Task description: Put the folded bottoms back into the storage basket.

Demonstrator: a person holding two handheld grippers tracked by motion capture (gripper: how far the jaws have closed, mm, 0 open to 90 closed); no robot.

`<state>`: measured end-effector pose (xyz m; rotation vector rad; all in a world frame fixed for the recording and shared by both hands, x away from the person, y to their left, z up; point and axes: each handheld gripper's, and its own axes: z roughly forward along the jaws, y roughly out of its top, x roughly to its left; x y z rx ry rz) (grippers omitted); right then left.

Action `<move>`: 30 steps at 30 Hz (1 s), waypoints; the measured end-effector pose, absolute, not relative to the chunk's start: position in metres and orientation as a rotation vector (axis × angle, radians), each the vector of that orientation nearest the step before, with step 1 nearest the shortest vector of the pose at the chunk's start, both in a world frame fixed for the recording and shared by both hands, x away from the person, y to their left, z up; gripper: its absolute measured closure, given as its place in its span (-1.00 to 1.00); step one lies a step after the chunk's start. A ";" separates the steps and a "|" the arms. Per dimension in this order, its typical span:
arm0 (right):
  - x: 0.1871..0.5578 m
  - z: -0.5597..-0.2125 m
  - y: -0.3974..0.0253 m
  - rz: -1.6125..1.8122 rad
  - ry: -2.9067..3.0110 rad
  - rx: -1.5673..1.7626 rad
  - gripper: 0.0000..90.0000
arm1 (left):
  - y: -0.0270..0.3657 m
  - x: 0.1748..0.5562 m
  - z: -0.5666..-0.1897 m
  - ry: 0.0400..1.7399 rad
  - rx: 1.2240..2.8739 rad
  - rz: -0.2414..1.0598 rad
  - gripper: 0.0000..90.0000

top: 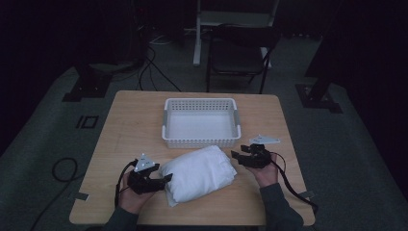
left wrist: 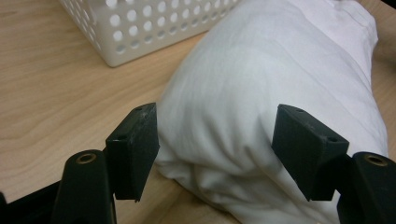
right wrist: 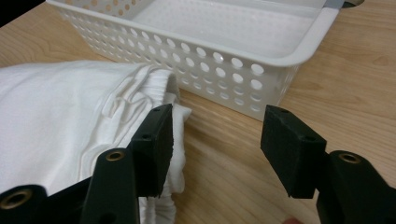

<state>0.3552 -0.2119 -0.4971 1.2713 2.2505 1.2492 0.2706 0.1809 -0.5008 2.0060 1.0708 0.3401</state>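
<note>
claws released at both ends of the white bundle

you are holding the left claw (top: 166, 178) at the near left end of the folded white cloth bundle (top: 199, 173), its jaws spread wide and straddling that end without pinching it. you are keeping the right claw (top: 235, 155) released too, its jaws gaping just beside the bundle's far right end, one jaw brushing the gathered edge. the bundle is lying on the table (top: 130, 125), near side, right in front of the white perforated basket (top: 166, 120), which is sitting farther back at the centre.
</note>
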 end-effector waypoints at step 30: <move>0.346 -0.502 -0.195 1.227 2.308 1.230 -0.10 | 0.178 0.294 -0.523 1.113 2.069 0.350 -0.25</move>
